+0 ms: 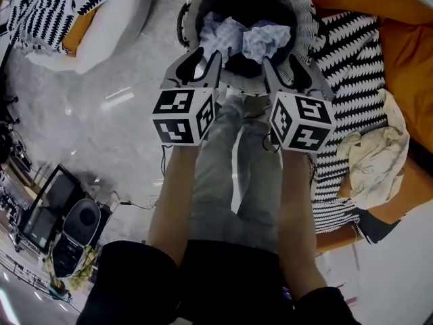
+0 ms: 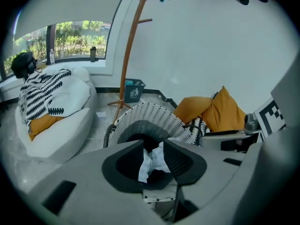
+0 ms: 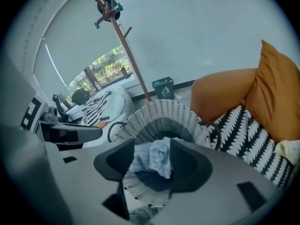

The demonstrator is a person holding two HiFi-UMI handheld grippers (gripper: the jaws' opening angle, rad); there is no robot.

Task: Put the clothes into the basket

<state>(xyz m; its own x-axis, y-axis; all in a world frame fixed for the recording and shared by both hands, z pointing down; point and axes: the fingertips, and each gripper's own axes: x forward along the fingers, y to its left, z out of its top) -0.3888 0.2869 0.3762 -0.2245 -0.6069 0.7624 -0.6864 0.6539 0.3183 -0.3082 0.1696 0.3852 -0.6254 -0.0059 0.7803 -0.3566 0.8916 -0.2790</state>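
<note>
A white wicker basket (image 1: 308, 19) with a dark inside stands on the floor in front of me. A crumpled pale blue-and-white cloth (image 1: 247, 38) lies in its mouth. My left gripper (image 1: 208, 56) and right gripper (image 1: 281, 63) point down side by side at the near rim. In the left gripper view the jaws (image 2: 153, 146) stand a little apart, with the cloth (image 2: 151, 163) showing in the gap over the basket (image 2: 150, 114). In the right gripper view the jaws (image 3: 152, 146) stand wide, and the cloth (image 3: 152, 158) hangs loose between them above the basket (image 3: 164, 111).
A cream garment (image 1: 375, 158) lies on the black-and-white throw over the orange sofa at the right. A white beanbag (image 1: 115, 19) with a patterned throw sits at the far left. A wooden coat stand (image 2: 129, 55) and a small bin (image 2: 133, 90) stand behind. Electronic gear (image 1: 67, 229) sits lower left.
</note>
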